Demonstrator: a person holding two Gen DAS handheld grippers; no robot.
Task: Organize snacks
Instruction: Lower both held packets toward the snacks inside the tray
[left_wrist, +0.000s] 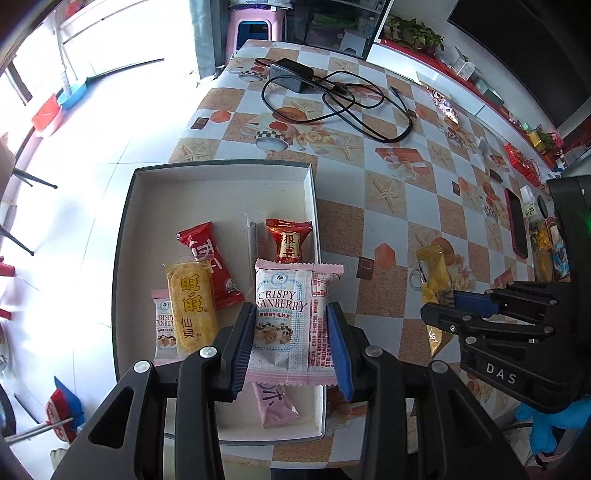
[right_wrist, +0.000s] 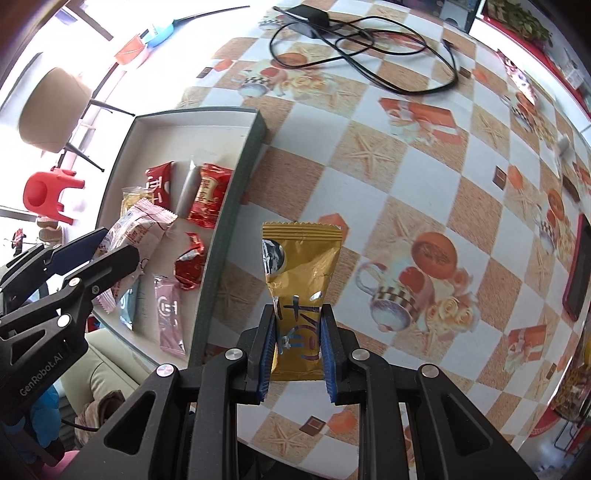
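Snacks split two ways right now: one pkt in each tool, rest in the box. Nearest, left tool (left_wrist: 290, 334) clamped on the pink-white Crispy Cranberry pkt (left_wrist: 291, 317), blue pads pressed to both side edges, pkt held over the near half of the white box (left_wrist: 221, 177). Right tool (right_wrist: 298, 350) closed on the gold pkt (right_wrist: 301, 280), gripped low w/ top standing upright, over the bench (right_wrist: 406, 177) just right of the box's dark outer wall. From left cam, same gold pkt seen btwn right tool's blue pads at far right edge.

Under the held cranberry pkt, a pink pkt (left_wrist: 275, 404) flat on box floor near the front rim. Left of it, yellow rice-cracker pkt (left_wrist: 192, 306) lying over a 2nd cranberry pkt (left_wrist: 164, 325) and touching a red pkt (left_wrist: 214, 266). Further in, red-gold candy pkt (left_wrist: 290, 240) beside a slim grey stick pkt (left_wrist: 252, 240), both close to the box's right wall. From right cam also a crumpled red wrapper (right_wrist: 190, 266) and a blue pkt (right_wrist: 129, 306) in the near part of the box. Far half of box floor bare.

Beyond box, on the checkered cloth: black cable (left_wrist: 343, 107) in loose loops, attached to a dark adapter (left_wrist: 291, 75) near the far edge. Pink stool (left_wrist: 255, 26) past the bench end. Dark phone w/ red case (left_wrist: 517, 221) flat at right side of bench.
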